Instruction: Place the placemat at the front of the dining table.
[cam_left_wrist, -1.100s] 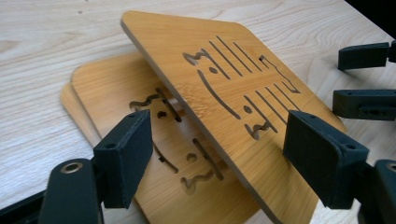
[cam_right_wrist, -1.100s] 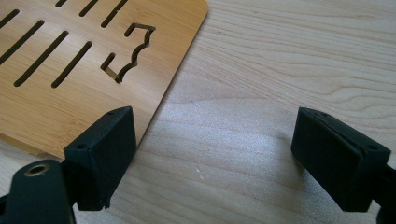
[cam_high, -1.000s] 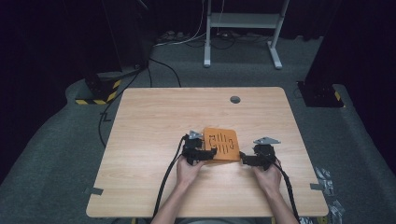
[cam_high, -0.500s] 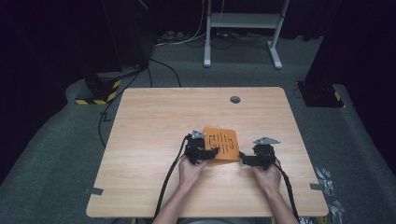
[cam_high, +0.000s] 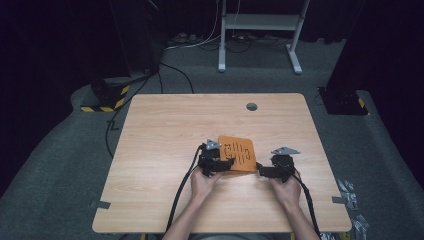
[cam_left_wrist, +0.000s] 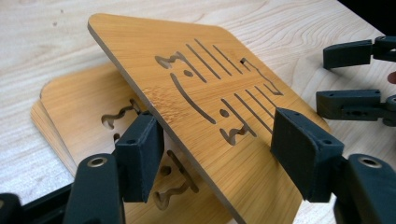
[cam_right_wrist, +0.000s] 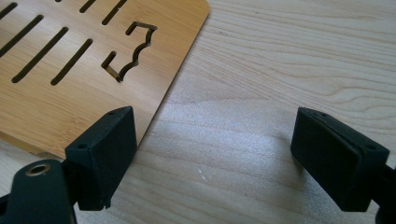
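An orange bamboo board (cam_high: 239, 152) with cut slots lies on a stack near the table's front middle. In the left gripper view the top board (cam_left_wrist: 219, 84) is tilted up off the lower boards (cam_left_wrist: 79, 102). It passes between the wide-apart jaws of my left gripper (cam_left_wrist: 219, 154), one jaw under its raised edge and the other over its face. In the high view my left gripper (cam_high: 225, 164) is at the board's near left corner. My right gripper (cam_high: 261, 170) stands open at the board's near right corner (cam_right_wrist: 70, 70), jaws (cam_right_wrist: 215, 154) over bare table, also seen as the other gripper (cam_left_wrist: 334, 79).
The wooden table (cam_high: 165, 150) has a round grommet hole (cam_high: 251, 106) near its far edge. A metal stand (cam_high: 260, 30) and cables lie on the floor beyond. Black cables trail from both grippers toward the table's front edge.
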